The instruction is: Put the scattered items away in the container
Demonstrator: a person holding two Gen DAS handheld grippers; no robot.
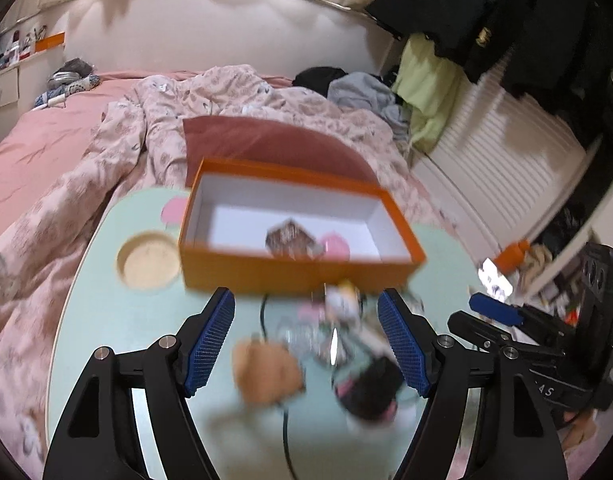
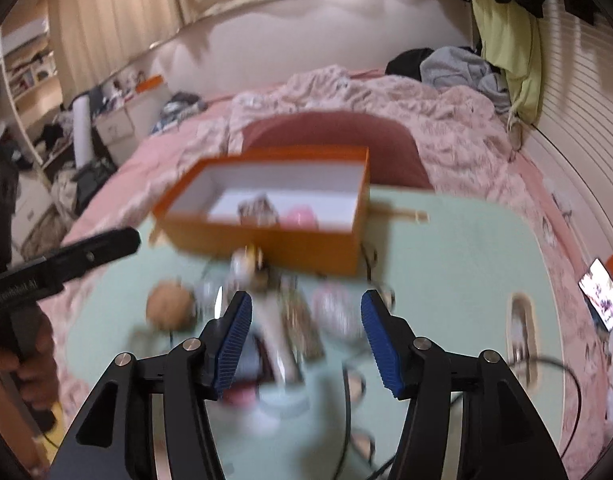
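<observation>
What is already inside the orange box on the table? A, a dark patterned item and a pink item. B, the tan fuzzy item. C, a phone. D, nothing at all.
A: the left wrist view shows a dark patterned item and a pink item lying on the white floor of the orange box.

Rumpled quilt point(image 1: 106, 152); phone point(image 2: 602, 294).

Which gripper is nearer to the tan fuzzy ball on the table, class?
Left. The left gripper hangs open right over the tan fuzzy ball, which lies between its fingers. The right gripper is open further right; the ball sits outside its left finger.
</observation>
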